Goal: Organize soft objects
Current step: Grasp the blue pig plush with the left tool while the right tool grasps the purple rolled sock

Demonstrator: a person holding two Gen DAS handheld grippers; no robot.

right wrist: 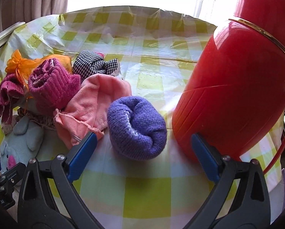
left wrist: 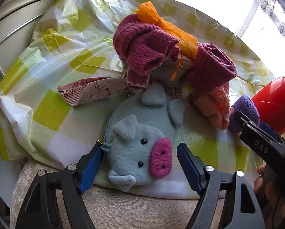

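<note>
We straddle the pig pouch [left wrist: 140,148] with our left gripper [left wrist: 138,164], jaws spread, nothing grasped; closing comes next. Our right gripper [right wrist: 142,160], unclenched, faces the purple knit roll [right wrist: 136,127] at twelve o'clock.

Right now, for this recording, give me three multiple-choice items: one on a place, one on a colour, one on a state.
1. Where is the purple knit roll?
A. between the pink cloth and the red flask
B. on the pig toy
C. inside the flask

2. What colour is the pig toy's snout?
A. orange
B. pink
C. black

3. How is the left gripper?
A. shut and empty
B. open, either side of the pig toy's head
C. clamped on a flask

Answers:
1 A, the right wrist view shows it on the checked cover between them.
2 B, the snout is pink.
3 B, the fingers stand apart beside the head.
</note>
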